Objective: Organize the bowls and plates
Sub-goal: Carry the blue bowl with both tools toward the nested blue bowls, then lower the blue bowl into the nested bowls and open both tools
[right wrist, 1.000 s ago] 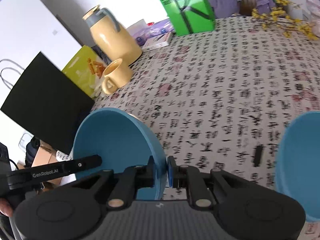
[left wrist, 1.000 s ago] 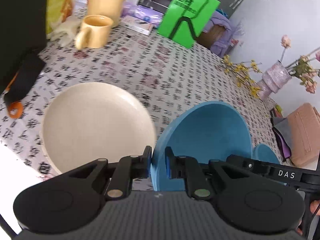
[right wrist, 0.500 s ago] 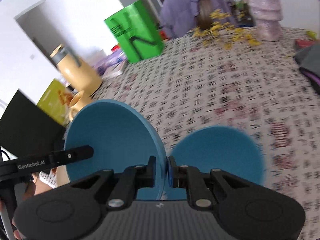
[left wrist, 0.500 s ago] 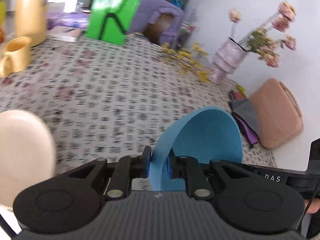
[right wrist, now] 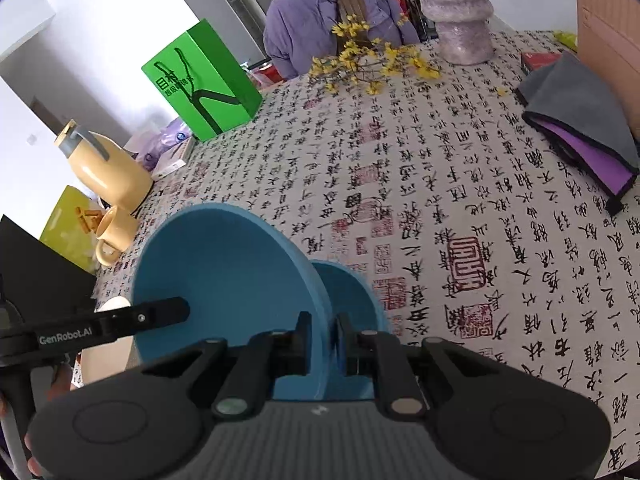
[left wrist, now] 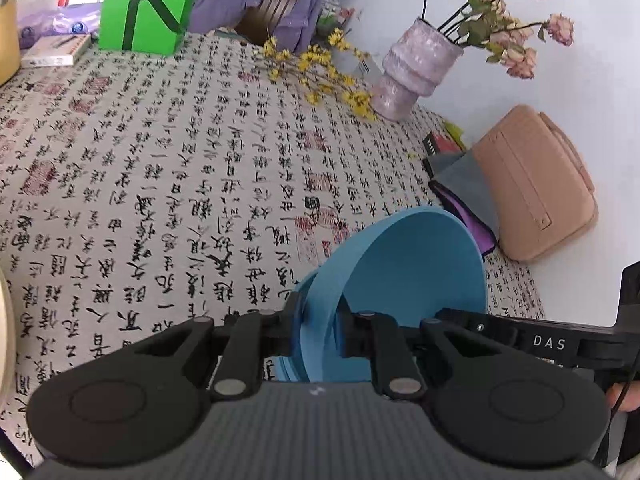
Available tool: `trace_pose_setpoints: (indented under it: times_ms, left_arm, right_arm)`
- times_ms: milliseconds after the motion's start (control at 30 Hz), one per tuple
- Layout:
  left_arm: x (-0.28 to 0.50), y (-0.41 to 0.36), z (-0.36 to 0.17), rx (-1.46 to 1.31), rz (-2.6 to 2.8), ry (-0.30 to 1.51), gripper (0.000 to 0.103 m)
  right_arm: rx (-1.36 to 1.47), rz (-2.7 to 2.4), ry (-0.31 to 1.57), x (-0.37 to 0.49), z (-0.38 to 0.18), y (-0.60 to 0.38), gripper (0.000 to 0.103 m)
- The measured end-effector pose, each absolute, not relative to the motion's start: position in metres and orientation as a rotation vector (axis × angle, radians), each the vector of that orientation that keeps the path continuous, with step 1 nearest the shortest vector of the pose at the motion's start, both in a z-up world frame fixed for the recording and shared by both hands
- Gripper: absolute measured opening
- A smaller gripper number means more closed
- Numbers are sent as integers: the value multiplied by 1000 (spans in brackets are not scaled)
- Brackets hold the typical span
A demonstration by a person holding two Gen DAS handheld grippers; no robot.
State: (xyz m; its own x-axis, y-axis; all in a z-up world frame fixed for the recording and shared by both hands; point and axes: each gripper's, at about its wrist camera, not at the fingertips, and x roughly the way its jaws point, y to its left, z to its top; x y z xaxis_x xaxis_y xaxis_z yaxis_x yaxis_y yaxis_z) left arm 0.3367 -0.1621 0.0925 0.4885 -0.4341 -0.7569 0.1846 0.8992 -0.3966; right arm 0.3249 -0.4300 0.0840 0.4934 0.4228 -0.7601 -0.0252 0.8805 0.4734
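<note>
Both grippers carry one large blue bowl (left wrist: pixel 412 272) (right wrist: pixel 232 276), tilted above the calligraphy tablecloth. My left gripper (left wrist: pixel 320 320) is shut on its left rim. My right gripper (right wrist: pixel 325 332) is shut on the opposite rim. A smaller blue bowl (right wrist: pixel 356 296) sits on the cloth right behind and under the held one; its edge (left wrist: pixel 298 300) shows below the left fingers. In the right wrist view, the left gripper's black side bar (right wrist: pixel 112 324) crosses the bowl's inside. A cream plate's edge (left wrist: pixel 4 340) shows at far left.
A lilac vase (left wrist: pixel 412 76) of dried flowers, loose yellow blossoms (left wrist: pixel 320 68), a pink bag (left wrist: pixel 536 184) and a grey-purple cloth (right wrist: pixel 580 128) line the far right. A green bag (right wrist: pixel 208 84), a yellow jug (right wrist: pixel 108 168) and a mug (right wrist: pixel 114 236) stand at the left.
Both grippers have carried the large blue bowl to the right, away from the cream plate. The smaller blue bowl, earlier off to the right, now lies just under it.
</note>
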Motion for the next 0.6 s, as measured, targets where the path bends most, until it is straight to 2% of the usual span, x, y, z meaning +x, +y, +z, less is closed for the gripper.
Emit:
trace_pose_setpoints:
  times_ms: [167, 500, 600]
  left_arm:
    - [341, -165, 86, -276, -382, 1016, 15]
    - [349, -167, 70, -278, -378, 1059, 16]
    - [347, -165, 74, -270, -385, 1047, 16]
  right_arm:
    - [420, 290, 1055, 328, 74, -431, 14]
    - [346, 283, 1037, 330, 74, -431, 26]
    - [328, 287, 1040, 330, 73, -431, 26]
